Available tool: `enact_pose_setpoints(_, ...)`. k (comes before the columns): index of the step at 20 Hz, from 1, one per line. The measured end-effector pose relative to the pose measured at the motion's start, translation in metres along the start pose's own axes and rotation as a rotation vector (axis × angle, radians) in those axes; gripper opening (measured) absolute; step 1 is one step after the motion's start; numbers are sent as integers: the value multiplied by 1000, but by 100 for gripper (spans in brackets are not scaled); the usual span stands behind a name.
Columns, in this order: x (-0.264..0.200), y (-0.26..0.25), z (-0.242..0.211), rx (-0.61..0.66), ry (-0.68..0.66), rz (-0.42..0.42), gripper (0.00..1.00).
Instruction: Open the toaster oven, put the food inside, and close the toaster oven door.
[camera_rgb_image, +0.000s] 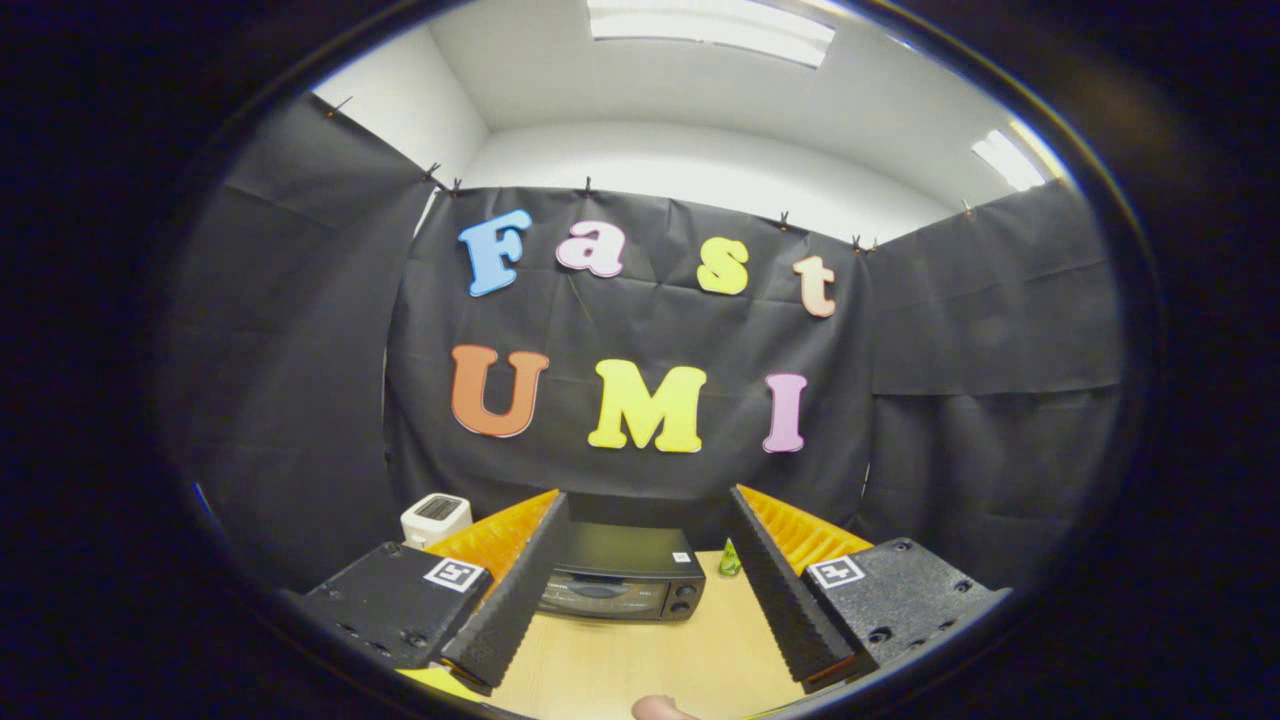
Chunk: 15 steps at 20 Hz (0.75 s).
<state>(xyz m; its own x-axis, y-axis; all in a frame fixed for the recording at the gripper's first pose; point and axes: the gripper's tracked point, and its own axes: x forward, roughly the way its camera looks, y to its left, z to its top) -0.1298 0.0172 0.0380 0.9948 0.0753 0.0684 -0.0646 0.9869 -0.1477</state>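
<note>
While gripper (640, 590) gapes, toaster oven (620, 580) ahead shut.

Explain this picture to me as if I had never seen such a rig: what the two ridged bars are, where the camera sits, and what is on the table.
The camera rides on a hand-held gripper that a person carries, looking forward along its two fingers; those are the ridged bars. They stand apart, open, holding nothing. Beyond and between them, on a light wooden table, sits a black toaster oven with its door closed. A small green object stands beside it near the right finger; what it is cannot be told. A small white appliance sits behind the left finger. A pinkish rounded thing peeks in close to the camera, perhaps a fingertip or food.
</note>
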Motion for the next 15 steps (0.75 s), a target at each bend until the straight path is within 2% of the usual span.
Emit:
enact_pose_setpoints(4,-1,9,-16,44,52,34,100)
enact_pose_setpoints(10,4,-20,-18,75,48,-40,100)
enact_pose_setpoints(15,3,-24,-22,78,55,-35,100)
